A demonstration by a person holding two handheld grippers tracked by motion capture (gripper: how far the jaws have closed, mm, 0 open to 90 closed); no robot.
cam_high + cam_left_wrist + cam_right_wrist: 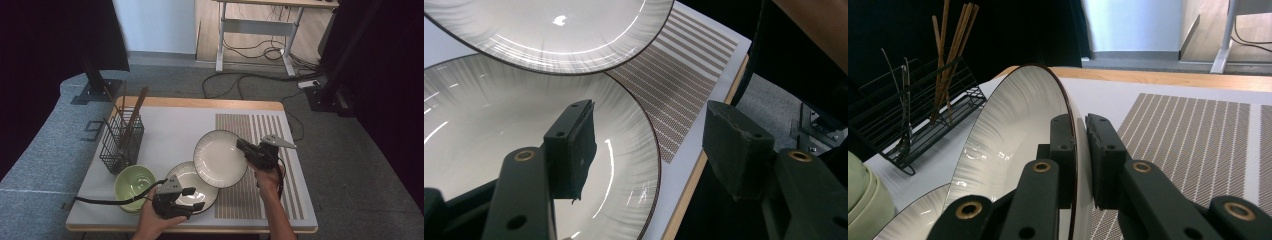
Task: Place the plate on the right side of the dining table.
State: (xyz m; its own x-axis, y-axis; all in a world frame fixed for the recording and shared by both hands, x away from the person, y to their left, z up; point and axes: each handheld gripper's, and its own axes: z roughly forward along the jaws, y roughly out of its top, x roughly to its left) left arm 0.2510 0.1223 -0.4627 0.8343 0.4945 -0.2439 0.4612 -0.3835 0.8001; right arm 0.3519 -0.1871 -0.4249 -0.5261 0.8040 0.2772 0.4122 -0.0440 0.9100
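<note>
The right gripper (pixel 1079 150) pinches the rim of a white plate (pixel 220 158), tilted up. Just below it lies a second plate (pixel 189 181). The left gripper (pixel 649 145) hangs wide open over that one, maybe not touching.

Upper plate (pixel 219 158): white, faint radial streaks, thin dark rim. Lower plate (pixel 191 186): same pattern. Bowl (pixel 134 187): pale green. Mat (pixel 260 165): brown stripes on white. Rack (pixel 121 141): black wire. Chopsticks (pixel 134 117): brown. Both grippers' jaws were black.
</note>
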